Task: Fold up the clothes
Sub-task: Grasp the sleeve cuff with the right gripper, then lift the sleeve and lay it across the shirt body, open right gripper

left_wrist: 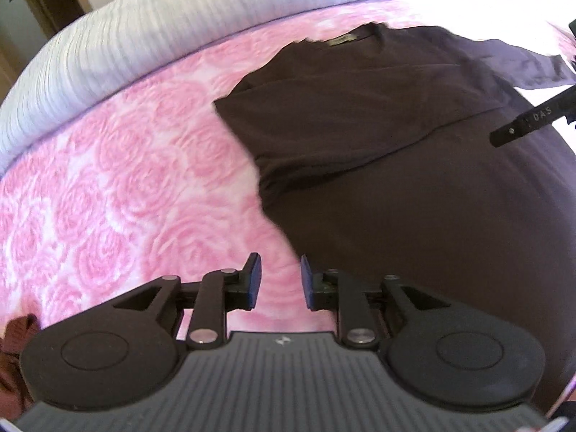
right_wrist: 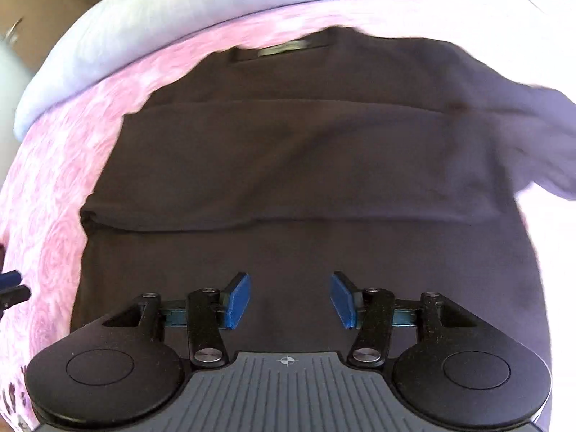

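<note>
A dark brown T-shirt (left_wrist: pixel 396 151) lies flat on a pink rose-patterned bedspread (left_wrist: pixel 108 187), collar and label at the far end. One sleeve is folded across the chest. My left gripper (left_wrist: pixel 280 282) is open and empty, just above the bedspread at the shirt's left edge. My right gripper (right_wrist: pixel 289 300) is open and empty, hovering over the lower half of the shirt (right_wrist: pixel 288 165). Part of the right gripper shows at the right edge of the left wrist view (left_wrist: pixel 532 118).
A white ribbed blanket (left_wrist: pixel 144 36) lies beyond the bedspread (right_wrist: pixel 46 180). A reddish-brown garment (left_wrist: pixel 14 360) sits at the lower left. A door and wall stand at the far left.
</note>
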A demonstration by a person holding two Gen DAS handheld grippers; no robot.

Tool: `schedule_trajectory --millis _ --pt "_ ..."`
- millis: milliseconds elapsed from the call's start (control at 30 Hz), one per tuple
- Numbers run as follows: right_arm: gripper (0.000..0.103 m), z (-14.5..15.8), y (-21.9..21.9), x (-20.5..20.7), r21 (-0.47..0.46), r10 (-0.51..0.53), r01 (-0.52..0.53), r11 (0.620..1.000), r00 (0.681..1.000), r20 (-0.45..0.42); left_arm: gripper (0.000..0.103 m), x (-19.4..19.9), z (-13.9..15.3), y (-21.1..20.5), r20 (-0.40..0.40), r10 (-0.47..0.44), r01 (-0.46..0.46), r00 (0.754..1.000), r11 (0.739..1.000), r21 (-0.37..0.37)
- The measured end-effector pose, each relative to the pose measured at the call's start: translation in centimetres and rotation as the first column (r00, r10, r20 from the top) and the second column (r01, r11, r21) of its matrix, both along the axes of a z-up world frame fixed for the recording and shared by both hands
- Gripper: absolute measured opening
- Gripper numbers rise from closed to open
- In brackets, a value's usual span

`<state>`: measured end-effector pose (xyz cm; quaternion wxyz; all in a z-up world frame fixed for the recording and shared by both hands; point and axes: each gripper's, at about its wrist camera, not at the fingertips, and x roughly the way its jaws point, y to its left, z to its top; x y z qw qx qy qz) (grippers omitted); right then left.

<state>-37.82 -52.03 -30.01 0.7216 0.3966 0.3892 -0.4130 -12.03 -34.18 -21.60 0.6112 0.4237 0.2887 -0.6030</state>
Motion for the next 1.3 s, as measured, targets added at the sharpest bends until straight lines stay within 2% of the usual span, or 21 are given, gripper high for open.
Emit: schedule_trajectory --millis 133,200,333,467,600,700,833,900,1033,1167,1267,1300 --pt "0.055 1.7 1.0 -5.7 0.013 -0.112 0.112 0.994 0.993 -0.042 0.03 -3.0 1.9 -0.4 -0.01 -0.061 0.061 0.998 0.998 -0.032" --pt "0.055 3.0 1.7 -8.6 0.0 -0.206 0.206 0.978 0.978 -0.042 0.032 -4.2 2.7 -0.6 -0.012 -0.097 0.096 0.995 0.994 -0.046" --pt "0.055 6.0 3.3 -14.0 -0.038 -0.411 0.411 0.911 0.911 -0.009 0.036 -5.9 3.1 -2.4 -0.055 -0.117 0.114 0.992 0.992 -0.058" --pt "0.056 9.2 4.8 -18.9 -0.09 -0.547 0.547 0.832 0.837 0.023 0.039 -8.9 3.6 -4.7 -0.082 -0.16 0.152 0.984 0.984 -0.09" --pt "0.056 10.7 4.7 -23.6 -0.126 -0.622 0.621 0.774 0.782 0.032 0.066 -12.4 4.6 -6.2 -0.077 -0.225 0.216 0.971 0.971 -0.103" --pt "0.056 11.3 3.2 -28.2 -0.142 -0.678 0.681 0.718 0.731 0.077 0.075 -15.1 4.7 -7.3 -0.05 -0.258 0.254 0.965 0.964 -0.083" --pt "0.058 10.5 -0.8 -35.0 -0.13 -0.718 0.735 0.666 0.678 0.159 0.083 -19.2 3.9 -9.6 -0.018 -0.232 0.232 0.972 0.973 -0.015" --pt "0.06 8.9 -4.0 -38.0 -0.113 -0.721 0.749 0.653 0.66 0.213 0.084 -21.6 3.3 -10.5 -0.006 -0.205 0.205 0.979 0.978 0.031" --pt "0.06 3.6 -10.8 -43.5 -0.039 -0.741 0.78 0.625 0.608 0.285 0.084 -26.6 2.1 -12.2 0.02 -0.162 0.159 0.987 0.98 0.119" --pt "0.06 -0.9 -15.1 -47.2 0.012 -0.776 0.823 0.568 0.53 0.343 0.084 -31.6 1.5 -12.7 0.031 -0.243 0.235 0.97 0.959 0.16" --pt "0.06 -3.0 -16.6 -48.8 0.055 -0.795 0.848 0.527 0.469 0.384 0.084 -34.0 1.5 -13.5 0.024 -0.276 0.268 0.961 0.948 0.169" --pt "0.06 -3.2 -16.7 -49.0 0.056 -0.795 0.851 0.522 0.461 0.394 0.084 -34.5 1.5 -13.8 0.022 -0.283 0.275 0.959 0.946 0.169"
